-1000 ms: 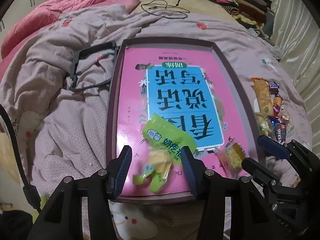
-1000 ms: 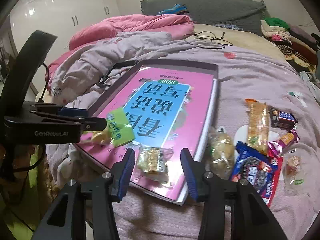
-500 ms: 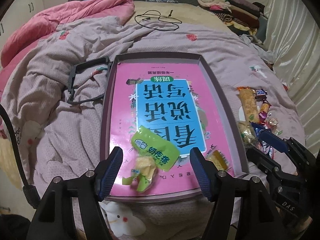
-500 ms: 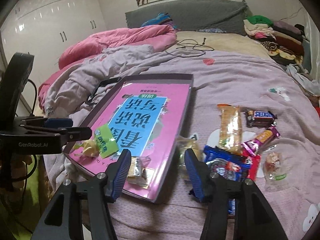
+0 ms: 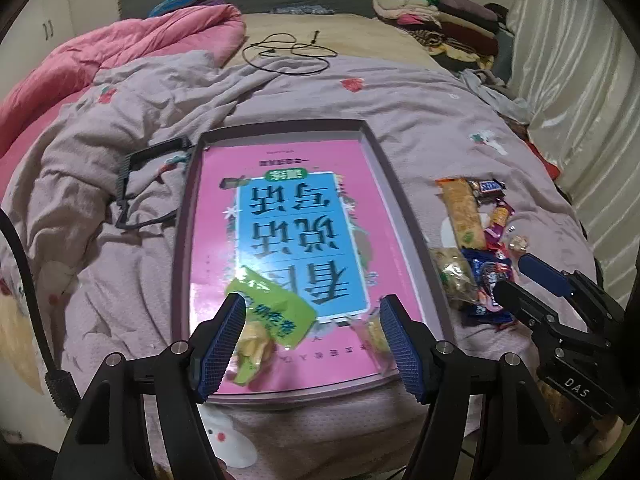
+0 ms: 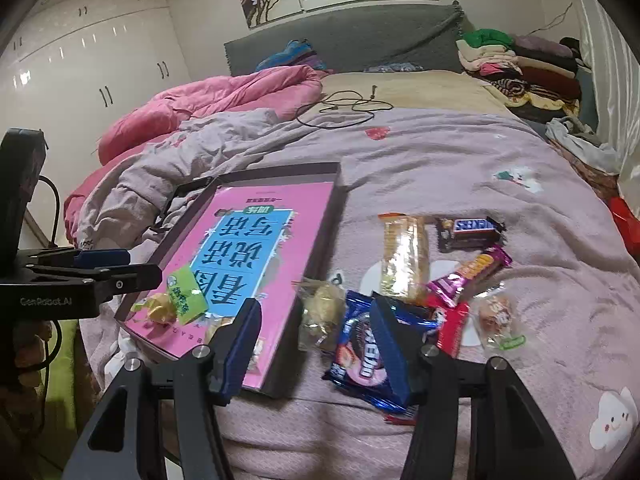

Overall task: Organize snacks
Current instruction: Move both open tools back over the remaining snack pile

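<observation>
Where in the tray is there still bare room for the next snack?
The tray's far half, beyond the green pack, is bare. Its near edge holds that pack and a small wrapped snack. The snack pile right of the tray is crowded.

Left tool (image 5: 312, 336): tilted steeply downward, jaws wide apart, blue ribbed pads (image 5: 224, 340) facing each other, nothing pressed between them. In the right wrist view it shows side-on at the left edge.

Right tool (image 6: 316, 344): angled downward, jaws about half apart, pads gripping nothing. In the left wrist view it enters from the right edge.
</observation>
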Demonstrator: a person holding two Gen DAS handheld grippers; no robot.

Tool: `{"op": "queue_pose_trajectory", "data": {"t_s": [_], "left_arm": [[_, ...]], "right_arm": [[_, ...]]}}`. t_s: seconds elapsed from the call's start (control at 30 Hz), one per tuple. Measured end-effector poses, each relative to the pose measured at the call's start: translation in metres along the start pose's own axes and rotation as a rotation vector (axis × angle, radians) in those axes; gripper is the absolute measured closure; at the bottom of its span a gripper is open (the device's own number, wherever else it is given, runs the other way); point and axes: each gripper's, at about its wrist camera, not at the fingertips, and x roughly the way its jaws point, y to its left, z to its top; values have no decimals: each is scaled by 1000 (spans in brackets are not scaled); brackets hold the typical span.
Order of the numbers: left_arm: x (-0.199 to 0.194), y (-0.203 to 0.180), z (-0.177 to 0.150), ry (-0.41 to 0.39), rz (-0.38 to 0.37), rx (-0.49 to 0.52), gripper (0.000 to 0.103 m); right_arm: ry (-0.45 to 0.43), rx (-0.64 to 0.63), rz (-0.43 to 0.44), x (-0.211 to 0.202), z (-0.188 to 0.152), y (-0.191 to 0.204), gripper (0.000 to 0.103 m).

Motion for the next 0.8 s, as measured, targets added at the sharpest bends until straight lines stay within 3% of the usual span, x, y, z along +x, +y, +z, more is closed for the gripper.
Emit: {"op": "queue_pose_trajectory", "data": {"t_s": [0.47,0.8], "left_arm": [[3,-56,6,18,-66,93,32],[13,-102,2,63,-123,141,32]], "right_arm": [[-29,55,-64,-18,-6,-36,46],[-75,143,-142,-35,-8,-83,42]]}}
